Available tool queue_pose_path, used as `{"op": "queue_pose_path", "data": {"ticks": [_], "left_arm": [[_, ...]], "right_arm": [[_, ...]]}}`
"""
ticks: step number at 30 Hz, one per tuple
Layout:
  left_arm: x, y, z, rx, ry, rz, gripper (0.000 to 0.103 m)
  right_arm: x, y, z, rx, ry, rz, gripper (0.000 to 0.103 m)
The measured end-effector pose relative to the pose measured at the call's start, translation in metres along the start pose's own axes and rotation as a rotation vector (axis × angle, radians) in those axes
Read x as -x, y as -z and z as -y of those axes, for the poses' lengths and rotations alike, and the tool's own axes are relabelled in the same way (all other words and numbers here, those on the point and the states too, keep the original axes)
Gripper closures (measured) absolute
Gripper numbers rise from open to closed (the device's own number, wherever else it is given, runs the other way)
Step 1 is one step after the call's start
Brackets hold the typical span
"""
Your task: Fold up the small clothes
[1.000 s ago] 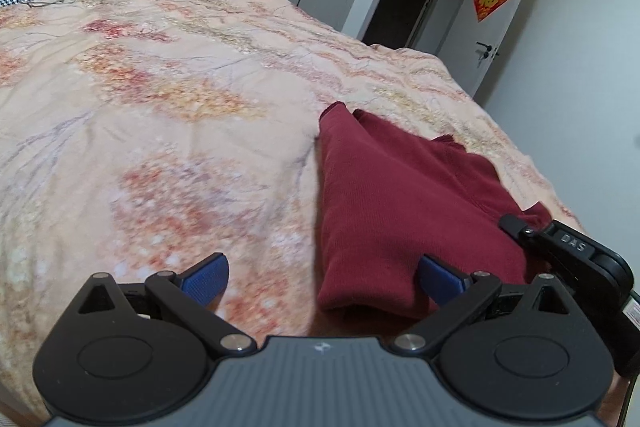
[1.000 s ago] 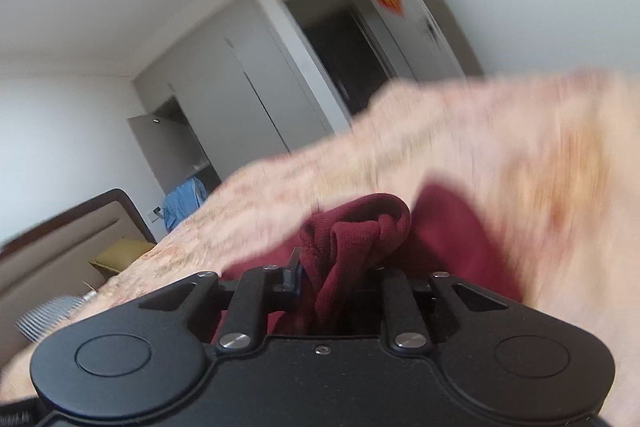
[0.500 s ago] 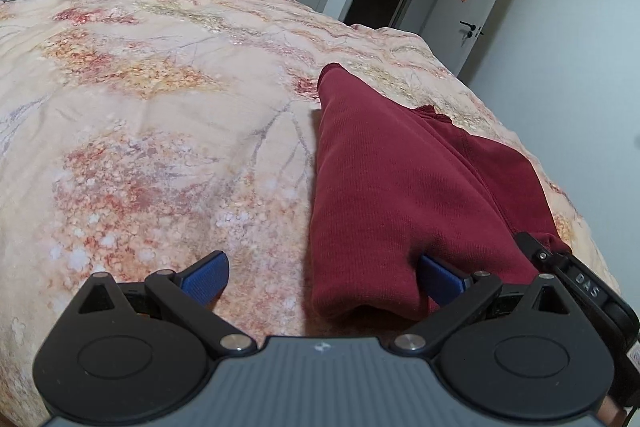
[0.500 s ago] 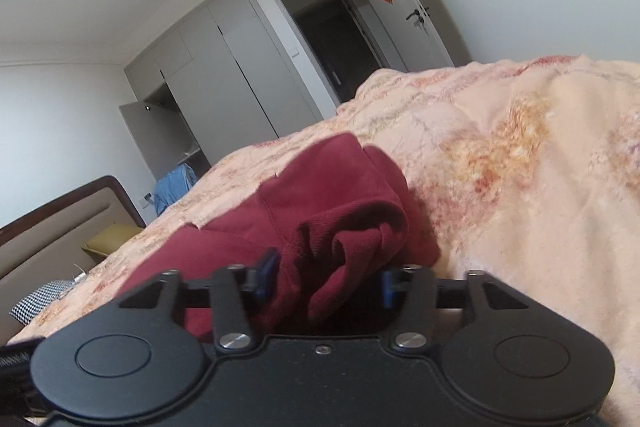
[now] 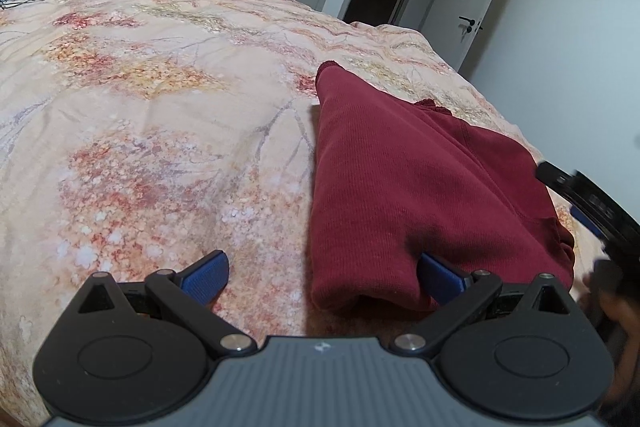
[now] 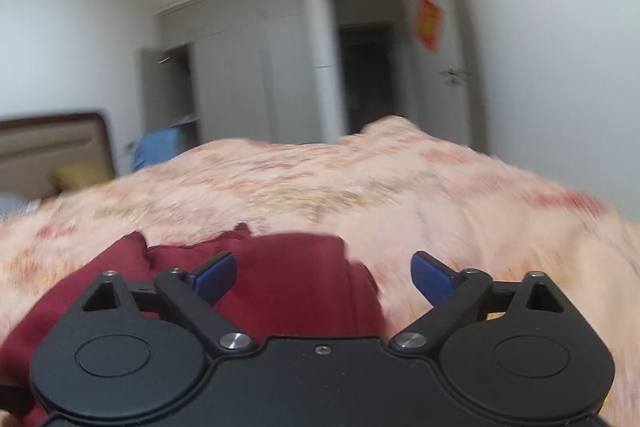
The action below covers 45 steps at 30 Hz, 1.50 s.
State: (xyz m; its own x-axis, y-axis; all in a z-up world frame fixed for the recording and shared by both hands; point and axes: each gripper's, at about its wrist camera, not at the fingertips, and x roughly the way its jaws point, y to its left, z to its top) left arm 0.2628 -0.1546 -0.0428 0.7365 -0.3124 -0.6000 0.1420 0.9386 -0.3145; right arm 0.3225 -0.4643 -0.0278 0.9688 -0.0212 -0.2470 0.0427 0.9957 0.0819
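Released since a second ago: right gripper (image 6: 323, 269), then clamped on a bunched fold of the maroon garment (image 5: 408, 195), now has jaws opening wide, cloth lying beneath, unpinched. Fold laid down, likely complete. Garment rests folded on the floral bedspread (image 5: 160, 131). Left gripper (image 5: 324, 273) spread wide, one finger at the hem. Only the left view shows the full fold.

R hand-held gripper (image 6: 322, 277) let go of red garment (image 6: 288, 279), jaws opening
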Motion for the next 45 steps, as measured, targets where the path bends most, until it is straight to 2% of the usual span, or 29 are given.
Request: {"op": "queue_pose_path", "data": {"ticks": [1,3,5,6,7,8,11,13,15,17,18,21,23,26,28,33,45], "left_arm": [[0.0,0.0,0.0,-0.001,0.0,0.0,0.0],[-0.001,0.001,0.001,-0.003,-0.005,-0.001,0.0],[-0.002,0.0,0.001,-0.006,-0.009,-0.003,0.0],[-0.003,0.0,0.001,-0.007,-0.008,-0.003,0.0],[-0.003,0.0,0.001,-0.005,-0.007,-0.004,0.0],[-0.003,-0.001,0.0,-0.001,-0.005,-0.005,0.0],[-0.003,-0.002,0.0,0.001,-0.006,-0.008,0.0],[-0.002,-0.002,0.0,0.009,-0.003,-0.003,0.0],[-0.002,-0.002,-0.001,0.018,0.006,0.002,0.0],[-0.002,-0.001,-0.001,0.011,0.005,0.001,0.0],[-0.002,-0.002,-0.001,0.006,0.002,-0.001,0.0],[-0.002,-0.002,0.0,0.003,-0.003,-0.007,0.0],[-0.003,-0.003,0.0,0.006,-0.002,-0.009,0.0],[-0.003,-0.002,0.0,0.003,-0.003,-0.009,0.0],[-0.003,-0.003,0.0,0.002,-0.002,-0.008,0.0],[-0.003,-0.002,-0.001,0.001,-0.001,-0.008,0.0],[-0.002,0.0,0.0,-0.015,-0.004,-0.004,0.0]], "right_arm": [[-0.012,-0.004,0.0,0.035,-0.026,-0.042,0.011],[-0.031,-0.01,-0.002,0.058,-0.04,-0.102,0.03],[-0.044,-0.012,-0.002,0.065,-0.033,-0.121,0.057],[-0.047,-0.012,-0.001,0.068,-0.027,-0.126,0.067],[-0.044,-0.012,-0.002,0.063,-0.02,-0.112,0.084],[-0.041,-0.011,0.0,0.051,-0.022,-0.088,0.091],[-0.029,-0.006,0.005,0.05,0.038,-0.031,0.094],[-0.026,-0.001,0.015,-0.006,0.055,-0.031,0.094],[-0.03,0.003,0.024,-0.058,0.036,-0.063,0.089],[-0.031,0.004,0.028,-0.08,0.031,-0.067,0.07],[-0.029,0.003,0.029,-0.093,0.028,-0.064,0.067],[-0.02,0.001,0.034,-0.146,0.007,-0.053,0.049],[-0.011,0.003,0.036,-0.189,-0.016,-0.053,0.028],[0.004,0.009,0.038,-0.243,-0.062,-0.059,0.007],[0.01,0.015,0.038,-0.259,-0.072,-0.064,0.003],[0.004,0.038,0.042,-0.311,-0.072,-0.151,0.001],[0.002,0.047,0.035,-0.288,-0.064,-0.139,0.0]]}}
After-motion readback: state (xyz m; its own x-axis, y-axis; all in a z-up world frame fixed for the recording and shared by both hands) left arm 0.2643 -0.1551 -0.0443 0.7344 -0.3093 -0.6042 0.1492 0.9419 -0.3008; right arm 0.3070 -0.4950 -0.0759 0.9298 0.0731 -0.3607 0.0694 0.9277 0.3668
